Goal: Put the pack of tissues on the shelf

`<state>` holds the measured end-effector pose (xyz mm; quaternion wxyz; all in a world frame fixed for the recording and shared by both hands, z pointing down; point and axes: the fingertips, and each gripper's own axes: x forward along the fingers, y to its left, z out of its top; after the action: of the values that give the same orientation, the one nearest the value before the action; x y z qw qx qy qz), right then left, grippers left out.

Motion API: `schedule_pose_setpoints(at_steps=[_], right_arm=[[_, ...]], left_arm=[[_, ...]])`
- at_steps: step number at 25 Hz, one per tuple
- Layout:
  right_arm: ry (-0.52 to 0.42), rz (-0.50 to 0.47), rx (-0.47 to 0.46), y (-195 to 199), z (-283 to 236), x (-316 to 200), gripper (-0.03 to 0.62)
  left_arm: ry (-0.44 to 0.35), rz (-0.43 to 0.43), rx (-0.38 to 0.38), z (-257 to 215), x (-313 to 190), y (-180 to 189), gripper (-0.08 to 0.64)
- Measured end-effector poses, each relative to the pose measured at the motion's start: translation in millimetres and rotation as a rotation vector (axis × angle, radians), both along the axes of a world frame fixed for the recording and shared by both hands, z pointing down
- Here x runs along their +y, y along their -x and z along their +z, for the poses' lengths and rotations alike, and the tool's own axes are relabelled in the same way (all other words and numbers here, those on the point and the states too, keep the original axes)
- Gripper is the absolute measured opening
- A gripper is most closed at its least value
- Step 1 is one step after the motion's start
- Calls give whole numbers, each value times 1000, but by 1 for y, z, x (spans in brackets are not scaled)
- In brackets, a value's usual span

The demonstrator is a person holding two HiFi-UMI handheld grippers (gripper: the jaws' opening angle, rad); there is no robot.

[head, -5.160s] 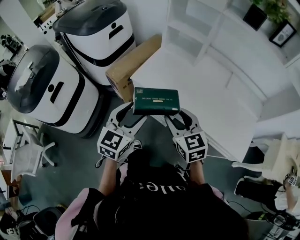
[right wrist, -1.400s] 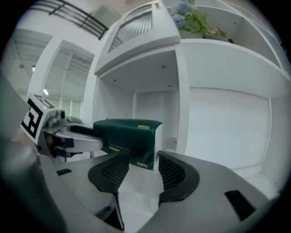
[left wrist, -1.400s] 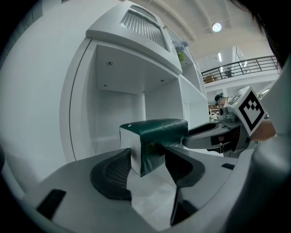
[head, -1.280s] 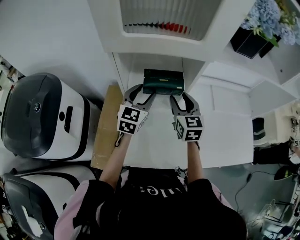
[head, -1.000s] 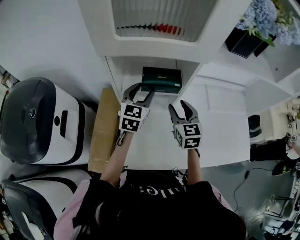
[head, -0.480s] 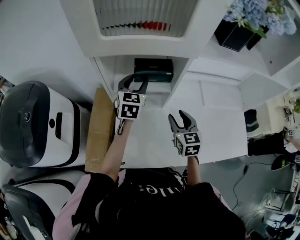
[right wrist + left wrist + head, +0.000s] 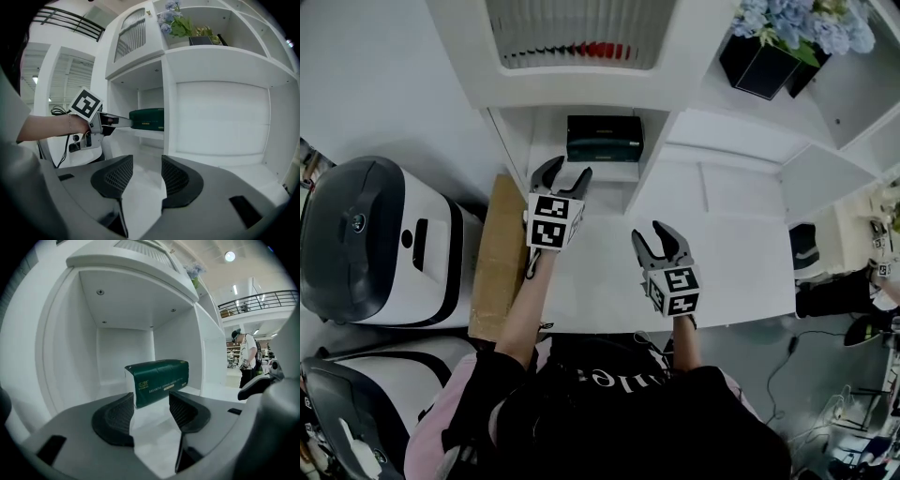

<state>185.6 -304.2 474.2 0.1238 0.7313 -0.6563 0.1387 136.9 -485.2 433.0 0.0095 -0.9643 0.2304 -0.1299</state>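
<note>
Evidently the placing itself is done: the pack of tissues (image 7: 604, 139) lies flat on the floor of the open compartment of the shelf (image 7: 508, 141), on its own and touching neither tool. From the left gripper view the pack (image 7: 157, 380) sits a little way in from the front lip with room on both sides. How close it is to the back wall I can't quite judge from these angles.

My left tool (image 7: 562, 171) hovers just in front of the compartment mouth, jaws spread, with nothing between the pads; the pack shows beyond them, clear of both. My right tool (image 7: 655, 232) hangs lower and nearer to me over the white table (image 7: 741, 253), jaws likewise spread and empty. I judge that all that is left is to bring both tools away.

Around it: a cardboard box (image 7: 492, 253) stands beside the table at the left, with two white-and-black machines (image 7: 375, 244) beyond it. A dark pot of blue flowers (image 7: 769, 61) sits on a higher ledge at the right. A person (image 7: 246, 357) stands far off in the left gripper view. Nothing stands between the tools and me; only the compartment's side walls are close to the left tool.
</note>
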Motion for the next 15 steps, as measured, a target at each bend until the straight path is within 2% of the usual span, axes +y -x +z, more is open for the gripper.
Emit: schedule_pose_setpoints(at_steps=[5,15], right_arm=[[-22,-46,-14,8,-3,8,213],[-75,-211,-39,34,-8,24,212]], left_arm=[[32,43,43,2,38,24,232],[45,138,101,10,135,56,230]])
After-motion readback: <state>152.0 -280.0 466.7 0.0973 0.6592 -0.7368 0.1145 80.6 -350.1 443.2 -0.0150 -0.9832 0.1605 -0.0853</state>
